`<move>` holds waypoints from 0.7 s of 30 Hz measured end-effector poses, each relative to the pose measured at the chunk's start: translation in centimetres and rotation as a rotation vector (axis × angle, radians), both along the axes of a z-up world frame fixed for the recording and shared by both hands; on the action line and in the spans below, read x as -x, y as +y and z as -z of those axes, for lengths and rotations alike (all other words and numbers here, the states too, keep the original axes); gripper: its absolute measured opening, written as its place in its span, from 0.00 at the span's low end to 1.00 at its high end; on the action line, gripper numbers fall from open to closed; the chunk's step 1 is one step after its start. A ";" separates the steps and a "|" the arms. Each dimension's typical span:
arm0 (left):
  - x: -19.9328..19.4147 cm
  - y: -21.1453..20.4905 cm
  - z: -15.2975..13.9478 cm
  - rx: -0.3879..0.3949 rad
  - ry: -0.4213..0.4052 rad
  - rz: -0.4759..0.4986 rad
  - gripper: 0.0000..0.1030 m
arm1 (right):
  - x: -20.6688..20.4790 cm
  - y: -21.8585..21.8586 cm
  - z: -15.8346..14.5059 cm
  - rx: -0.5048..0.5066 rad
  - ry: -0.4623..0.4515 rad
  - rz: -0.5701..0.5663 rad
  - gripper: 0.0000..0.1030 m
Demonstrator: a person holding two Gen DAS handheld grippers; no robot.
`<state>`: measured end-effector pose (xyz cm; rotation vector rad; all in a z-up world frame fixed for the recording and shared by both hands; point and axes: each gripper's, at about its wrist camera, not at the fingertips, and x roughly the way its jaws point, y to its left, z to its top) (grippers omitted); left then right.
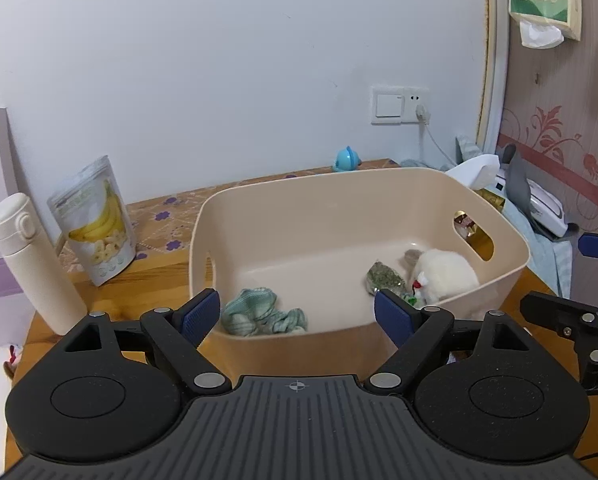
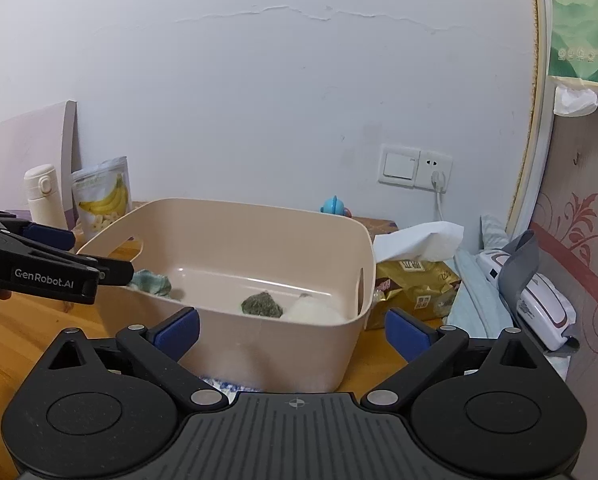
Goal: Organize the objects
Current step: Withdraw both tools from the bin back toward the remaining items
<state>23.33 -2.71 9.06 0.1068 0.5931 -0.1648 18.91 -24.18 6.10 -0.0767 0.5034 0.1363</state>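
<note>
A beige plastic bin (image 1: 283, 208) (image 2: 299, 344) stands on the wooden table. Inside lie a crumpled green cloth (image 1: 259, 314) (image 2: 151, 282), a small bag of green dried bits (image 1: 385, 278) (image 2: 261, 304) and a white plush toy (image 1: 447, 276) (image 2: 313, 312). My left gripper (image 1: 297, 314) is open just above the bin's near rim, with nothing between its blue pads. My right gripper (image 2: 291, 336) is open too, low in front of the bin's near wall and empty. The left gripper's fingers (image 2: 79, 272) reach in over the bin's left rim in the right wrist view.
A white flask (image 1: 27, 256) (image 2: 43, 196) and a banana chips pouch (image 1: 95, 220) (image 2: 103, 196) stand left of the bin. Tissues (image 2: 419, 240), a gold snack bag (image 2: 415, 284), a white device (image 2: 539, 308), a blue toy (image 1: 347, 159) and a wall socket (image 1: 399, 105) sit right and behind.
</note>
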 end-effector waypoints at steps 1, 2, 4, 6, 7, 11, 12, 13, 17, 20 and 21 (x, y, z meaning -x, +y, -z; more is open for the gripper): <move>0.2 0.1 0.0 0.000 0.002 0.000 0.84 | 0.2 0.0 0.1 0.000 0.002 -0.001 0.99; 0.4 0.2 0.1 -0.001 0.006 0.001 0.84 | 0.4 0.0 0.2 0.000 0.004 -0.002 0.99; 0.8 0.3 0.4 -0.004 0.011 -0.003 0.84 | 0.9 0.0 0.4 0.005 0.009 -0.004 1.00; 1.3 0.5 0.7 -0.012 0.018 -0.003 0.84 | 1.3 0.1 0.7 0.015 0.018 -0.009 1.00; 1.6 0.5 0.8 -0.016 0.024 -0.002 0.84 | 1.4 0.1 0.8 0.019 0.023 -0.011 1.00; 2.5 0.9 1.7 -0.019 0.049 -0.002 0.84 | 2.0 0.0 1.7 0.019 0.044 -0.010 1.00; 2.7 1.0 2.0 -0.018 0.054 -0.006 0.84 | 2.2 -0.1 2.0 0.013 0.048 -0.006 1.00; 3.0 1.1 2.3 -0.016 0.060 -0.011 0.84 | 2.4 -0.1 2.3 0.006 0.054 -0.004 1.00; 3.8 1.6 3.5 -0.006 0.094 -0.020 0.84 | 2.9 0.0 3.9 0.011 0.095 -0.011 1.00; 4.2 1.9 4.4 -0.007 0.116 -0.026 0.84 | 3.1 -0.1 4.9 0.017 0.125 -0.012 1.00; 4.4 2.0 4.7 -0.008 0.122 -0.029 0.84 | 3.2 -0.1 5.1 0.018 0.131 -0.012 1.00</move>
